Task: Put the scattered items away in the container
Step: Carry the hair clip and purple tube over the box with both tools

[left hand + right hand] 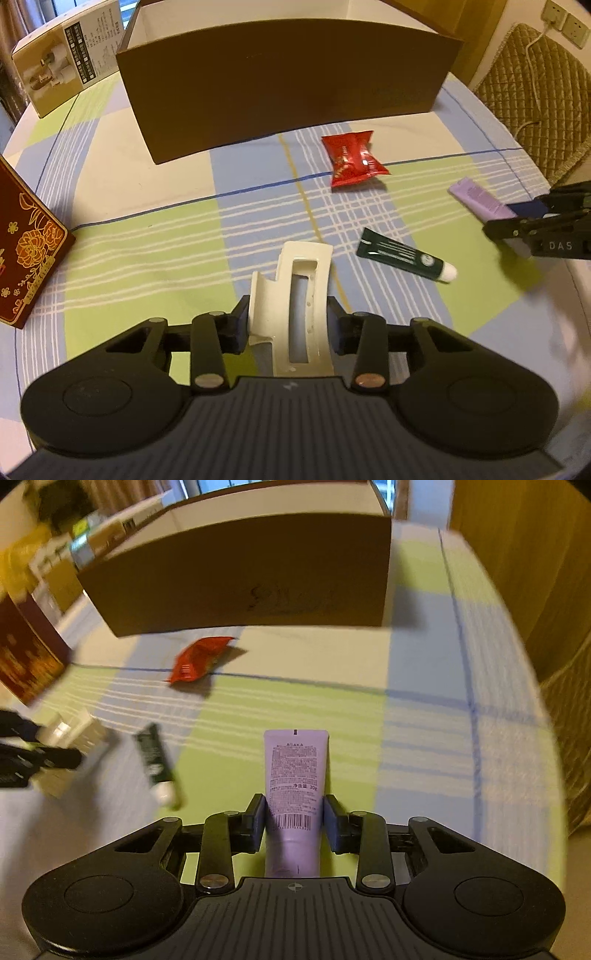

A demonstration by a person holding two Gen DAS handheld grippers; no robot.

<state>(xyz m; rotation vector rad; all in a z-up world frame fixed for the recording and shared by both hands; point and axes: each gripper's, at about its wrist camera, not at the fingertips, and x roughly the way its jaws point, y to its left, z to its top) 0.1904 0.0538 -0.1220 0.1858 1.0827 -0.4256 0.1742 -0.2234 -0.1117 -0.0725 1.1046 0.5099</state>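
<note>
A white hair clip (pixel 295 266) sits between the pads of my left gripper (pixel 286 314), which is shut on it just above the checked tablecloth. My right gripper (pixel 294 805) is shut on a lilac tube (pixel 295 760), label side up; in the left wrist view that tube (pixel 480 201) pokes out of the gripper at the far right. On the cloth lie a red snack packet (pixel 352 158) and a dark green tube with a white cap (pixel 402 254). The open brown cardboard box (pixel 288 92) stands behind them, its near wall facing both grippers.
A dark red box with gold flowers (pixel 26 251) stands at the left edge. A white product carton (pixel 62 62) lies at the back left. A quilted chair cushion (pixel 535 99) is beyond the table's right edge.
</note>
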